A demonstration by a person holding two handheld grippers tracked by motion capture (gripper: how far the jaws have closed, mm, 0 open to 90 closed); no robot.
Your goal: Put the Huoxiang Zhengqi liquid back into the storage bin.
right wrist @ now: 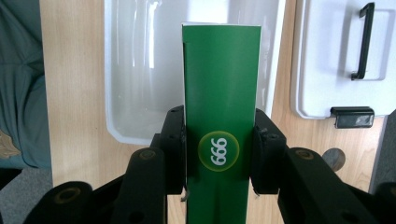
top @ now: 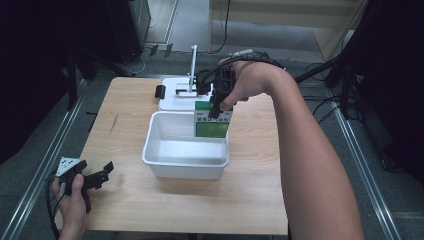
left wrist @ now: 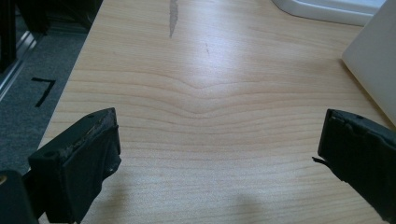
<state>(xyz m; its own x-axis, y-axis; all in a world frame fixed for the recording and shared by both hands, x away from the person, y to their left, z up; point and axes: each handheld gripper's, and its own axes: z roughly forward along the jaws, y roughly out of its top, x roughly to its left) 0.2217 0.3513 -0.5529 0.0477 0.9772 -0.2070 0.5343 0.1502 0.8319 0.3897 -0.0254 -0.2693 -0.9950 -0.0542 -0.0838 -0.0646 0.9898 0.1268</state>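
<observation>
Over the white tub [top: 165,155], the right tongs [top: 216,111] clamp a green box [top: 213,122] by its sides, hanging above the far right corner. Let go tilted and it could catch the rim and tumble onto the worktop [top: 125,195]. Left tongs [top: 102,172] rest open, empty.

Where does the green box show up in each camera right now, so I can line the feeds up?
High view: green box at centre, held upright by the right tongs over the white tub's far right corner.
Left gripper view: not in it.
Right gripper view: green box fills the centre, clamped between both jaws.
Shared landmark: the white tub.
</observation>
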